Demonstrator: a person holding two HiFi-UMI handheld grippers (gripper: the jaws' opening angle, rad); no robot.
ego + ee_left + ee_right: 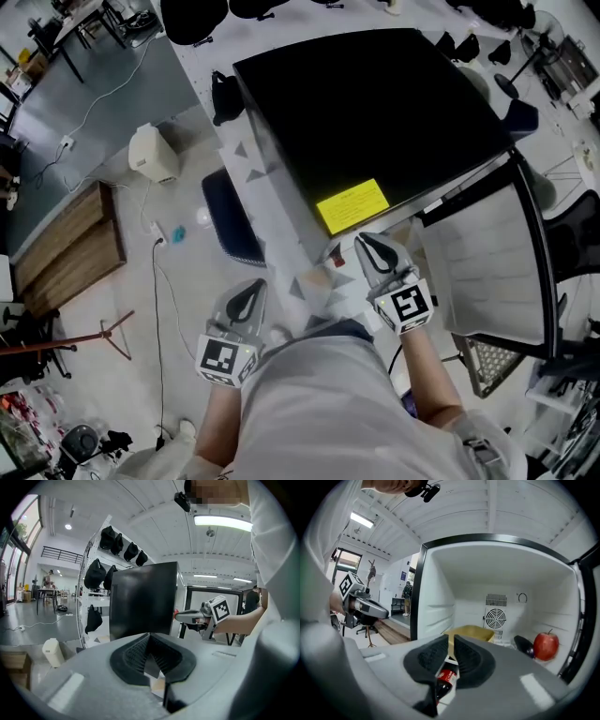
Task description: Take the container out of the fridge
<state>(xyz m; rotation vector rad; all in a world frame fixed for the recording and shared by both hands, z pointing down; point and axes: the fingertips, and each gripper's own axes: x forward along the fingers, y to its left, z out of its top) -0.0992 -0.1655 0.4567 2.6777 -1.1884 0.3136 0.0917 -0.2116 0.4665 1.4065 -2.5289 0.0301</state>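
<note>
Container: one, yellow and open-topped. It sits on the fridge floor, left of centre, in front of the round fan grille and beyond the right tool's tips.
Apple: one, red, at the right of the same floor.
Aubergine: one, dark, just beside the apple on its left.
Cola bottle: one, red label, seen through the gap under the right tool; where it stands cannot be told.
Fridge: one, black outside and white inside, with its door swung open. One yellow label on its top.
Right tool: jaws pressed together, pinching nothing, aimed into the fridge.
Left tool: jaws pressed together, empty, outside the fridge facing its black side.
</note>
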